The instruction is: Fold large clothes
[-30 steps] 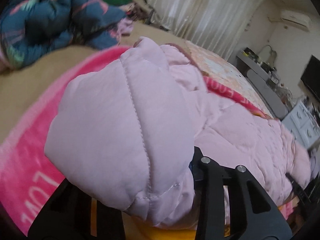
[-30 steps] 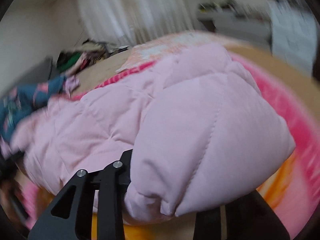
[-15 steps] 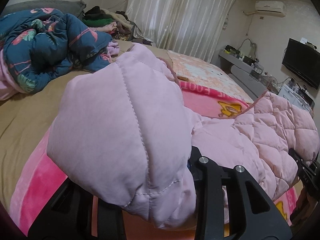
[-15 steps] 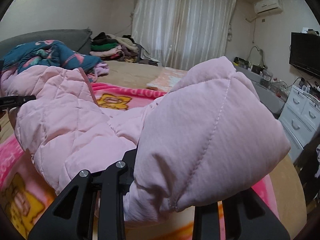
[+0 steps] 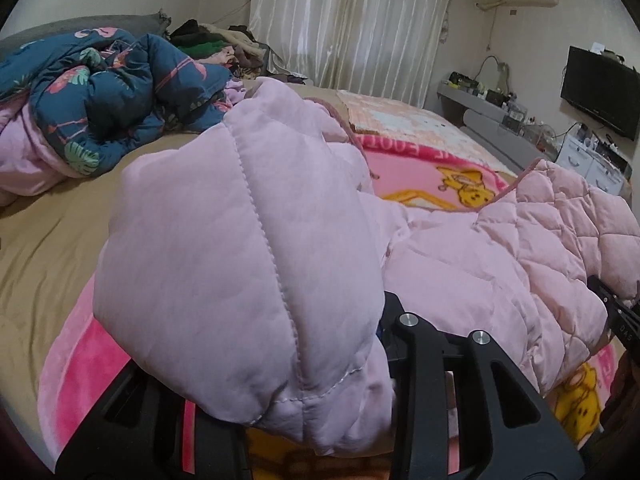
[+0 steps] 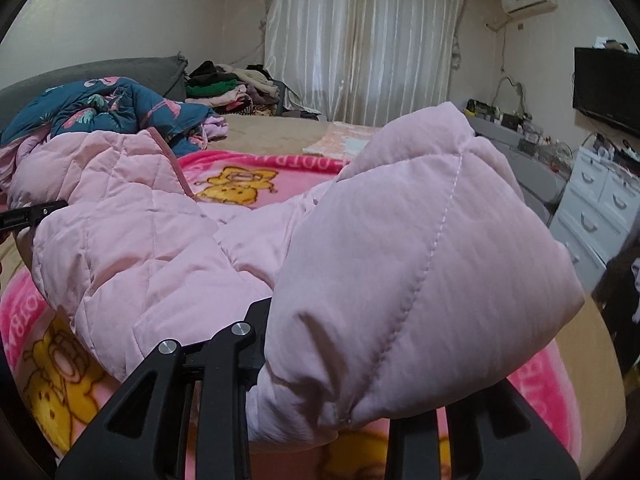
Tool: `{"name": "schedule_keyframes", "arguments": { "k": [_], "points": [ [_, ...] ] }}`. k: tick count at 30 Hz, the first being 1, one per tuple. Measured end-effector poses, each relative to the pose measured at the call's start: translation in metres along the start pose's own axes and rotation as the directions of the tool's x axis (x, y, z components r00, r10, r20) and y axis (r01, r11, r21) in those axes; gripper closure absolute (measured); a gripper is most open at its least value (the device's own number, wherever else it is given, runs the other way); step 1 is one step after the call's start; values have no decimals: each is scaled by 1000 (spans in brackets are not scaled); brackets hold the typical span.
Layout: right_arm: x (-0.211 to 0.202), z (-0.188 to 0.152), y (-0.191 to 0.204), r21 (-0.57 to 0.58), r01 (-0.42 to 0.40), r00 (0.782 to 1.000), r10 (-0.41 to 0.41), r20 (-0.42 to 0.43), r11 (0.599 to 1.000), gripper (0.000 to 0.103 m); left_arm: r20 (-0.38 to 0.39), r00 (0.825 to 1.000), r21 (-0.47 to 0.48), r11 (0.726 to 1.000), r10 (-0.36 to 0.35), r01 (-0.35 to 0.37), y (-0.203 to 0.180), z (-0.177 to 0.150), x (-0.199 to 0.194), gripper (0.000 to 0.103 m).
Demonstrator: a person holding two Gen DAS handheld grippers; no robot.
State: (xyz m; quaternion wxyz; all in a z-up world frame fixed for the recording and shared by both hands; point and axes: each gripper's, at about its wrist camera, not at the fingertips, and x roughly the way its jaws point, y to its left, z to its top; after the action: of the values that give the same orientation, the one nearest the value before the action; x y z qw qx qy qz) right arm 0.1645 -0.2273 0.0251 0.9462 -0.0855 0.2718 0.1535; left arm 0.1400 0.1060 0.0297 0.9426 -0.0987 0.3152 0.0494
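Note:
A large pale pink quilted jacket (image 5: 472,264) is held up over the bed between my two grippers. My left gripper (image 5: 320,392) is shut on one puffy end of the jacket, which bulges over its fingers and hides the tips. My right gripper (image 6: 320,392) is shut on the other end of the jacket (image 6: 400,264), also covering its fingertips. The jacket's middle sags onto a pink cartoon-bear blanket (image 5: 440,176). The left gripper's tip shows at the left edge of the right wrist view (image 6: 32,214).
A dark blue floral duvet (image 5: 112,96) is bunched at the bed's head. A clothes pile (image 6: 228,86) lies by the curtain. White drawers (image 6: 596,208), a grey shelf and a wall TV (image 5: 600,90) stand to the right. The tan sheet (image 5: 52,232) lies left.
Both grippers have lifted the jacket ends and tilted up, so the room and the bear blanket now show. The jacket's middle hangs lower between them. Both grips are unchanged.

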Motion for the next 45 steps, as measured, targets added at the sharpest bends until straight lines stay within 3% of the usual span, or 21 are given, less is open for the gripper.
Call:
{"name": "schedule_keyframes", "arguments": {
  "k": [6,11,14,18,20,25,27,31,34,36,40,45],
  "points": [
    [18,-25,-14,136,-9,996,21,-90,991,69,-52,999,-37,999,17,-19,12,-21,12,69],
    [31,-46,-42,366,-58,981,121,-152,929,58,-76,997,-61,998,17,-22,20,-35,20,65],
    [34,-56,-52,466,-78,972,171,-160,881,48,-78,997,-76,997,6,-12,26,-41,21,62],
    [31,-69,-63,558,-54,967,182,-178,828,19,-85,996,-102,995,-1,-8,31,-51,20,55],
    [27,-74,-66,590,-55,964,196,-178,805,15,-93,996,-110,994,-7,-3,34,-54,19,53],
    [3,-88,-73,602,-13,970,157,-187,798,5,-114,993,-150,988,-45,28,49,-62,9,39],
    [-6,-93,-74,600,-5,971,149,-189,800,5,-118,992,-169,985,-54,33,58,-68,4,28],
    [-34,-100,-79,558,37,979,82,-186,829,4,-124,990,-223,974,-73,44,76,-82,-18,20],
    [-58,-101,-75,525,99,985,-7,-174,845,4,-105,994,-176,984,19,-38,78,-87,-46,15],
    [-78,-97,-72,501,114,989,-49,-141,858,4,-75,996,-160,986,42,-54,79,-87,-67,9],
    [-110,-87,-54,425,114,993,-91,-73,898,4,-22,997,-144,986,76,-78,75,-89,-106,9],
    [-154,-71,-9,278,73,996,-87,37,958,4,43,993,-93,990,108,-103,50,-94,-138,9]
  ]
}}
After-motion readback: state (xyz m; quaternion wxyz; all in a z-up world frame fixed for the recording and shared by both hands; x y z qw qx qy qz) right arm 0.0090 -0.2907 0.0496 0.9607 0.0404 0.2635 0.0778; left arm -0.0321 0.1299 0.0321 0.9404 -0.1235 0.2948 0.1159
